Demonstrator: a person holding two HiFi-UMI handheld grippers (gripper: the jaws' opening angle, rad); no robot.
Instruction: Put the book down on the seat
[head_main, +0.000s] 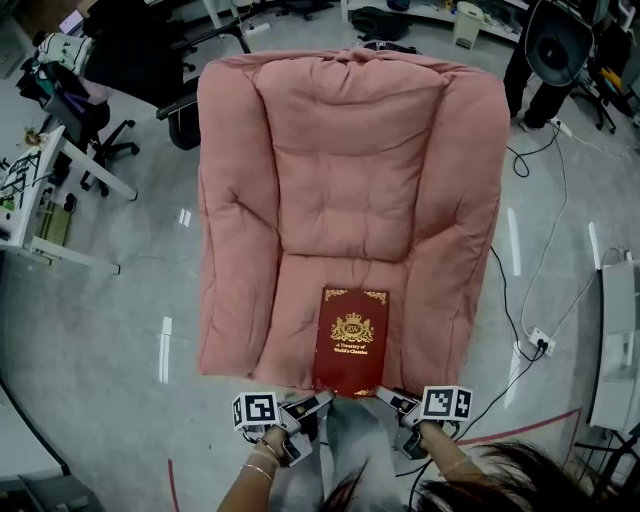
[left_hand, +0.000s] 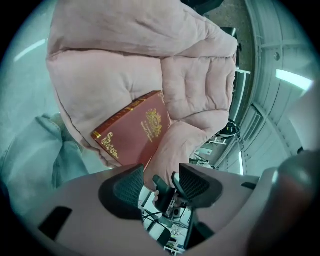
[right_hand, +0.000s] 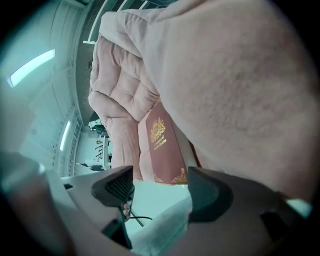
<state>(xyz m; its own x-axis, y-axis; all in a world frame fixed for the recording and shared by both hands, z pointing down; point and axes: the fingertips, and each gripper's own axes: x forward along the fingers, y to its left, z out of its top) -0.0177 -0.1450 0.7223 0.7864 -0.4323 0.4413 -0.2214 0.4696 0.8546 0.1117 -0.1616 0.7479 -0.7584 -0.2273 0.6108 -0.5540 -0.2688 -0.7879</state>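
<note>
A dark red book (head_main: 351, 340) with gold print lies flat on the seat of a big pink armchair (head_main: 350, 170), its near end at the seat's front edge. My left gripper (head_main: 312, 406) hovers just in front of the book's near left corner, and my right gripper (head_main: 394, 402) is by its near right corner. Both stand open with nothing between the jaws. In the left gripper view the book (left_hand: 137, 131) rests on the cushion ahead of the left gripper (left_hand: 160, 187). In the right gripper view the book (right_hand: 164, 145) lies beyond the right gripper (right_hand: 160, 192), under the bulging armrest (right_hand: 240, 75).
Black office chairs (head_main: 150, 50) and a white desk (head_main: 50, 200) stand at the left. Cables and a power strip (head_main: 540, 345) lie on the grey floor at the right, near a black fan (head_main: 558, 40). A person's grey trousers (head_main: 350, 440) show between the grippers.
</note>
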